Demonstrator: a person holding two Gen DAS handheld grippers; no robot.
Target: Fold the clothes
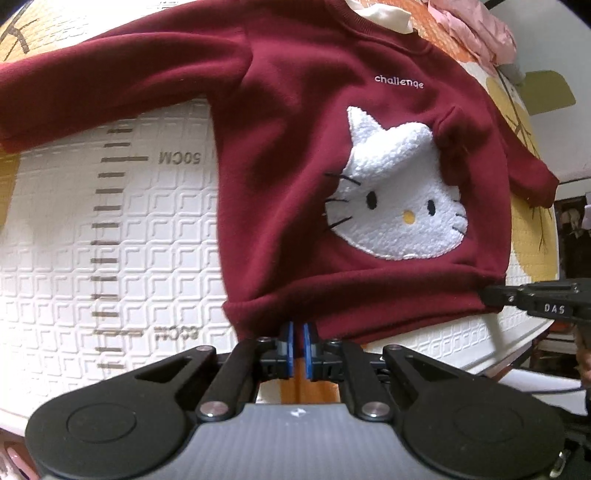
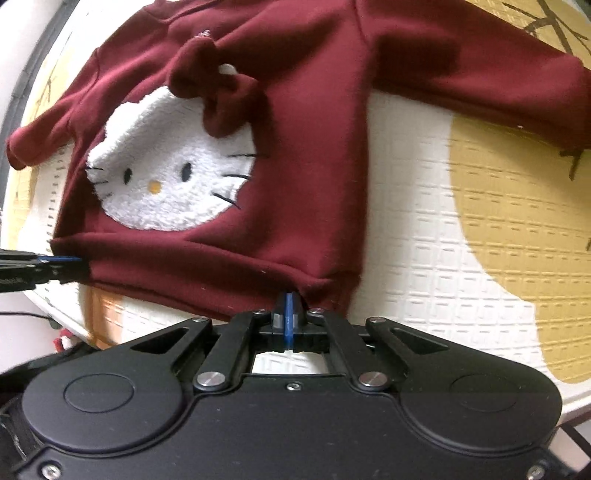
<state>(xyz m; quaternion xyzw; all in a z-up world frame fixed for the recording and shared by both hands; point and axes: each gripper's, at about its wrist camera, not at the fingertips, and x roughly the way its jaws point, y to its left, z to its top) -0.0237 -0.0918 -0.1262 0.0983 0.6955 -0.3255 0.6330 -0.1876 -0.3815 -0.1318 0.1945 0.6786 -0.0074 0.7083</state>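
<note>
A dark red sweatshirt [image 1: 295, 184] with a white fluffy cat face [image 1: 399, 199] lies front up on the embossed mat [image 1: 147, 240], both sleeves spread sideways. My left gripper [image 1: 299, 328] pinches the near hem at one end, a narrow gap between its blue pads filled by fabric at the tips. In the right wrist view the same sweatshirt [image 2: 295, 166] shows its bow, and my right gripper [image 2: 289, 299] is shut tight on the hem near the other corner. Each gripper also shows at the other view's edge: the right gripper [image 1: 491, 295] and the left gripper [image 2: 70, 259].
The mat [image 2: 424, 221] is white with yellow patches and a printed ruler scale [image 1: 110, 221]. A pink cloth [image 1: 472, 33] and a cream cloth [image 1: 384, 14] lie beyond the collar. The mat's near edge runs just below the hem, with dark clutter off to the right.
</note>
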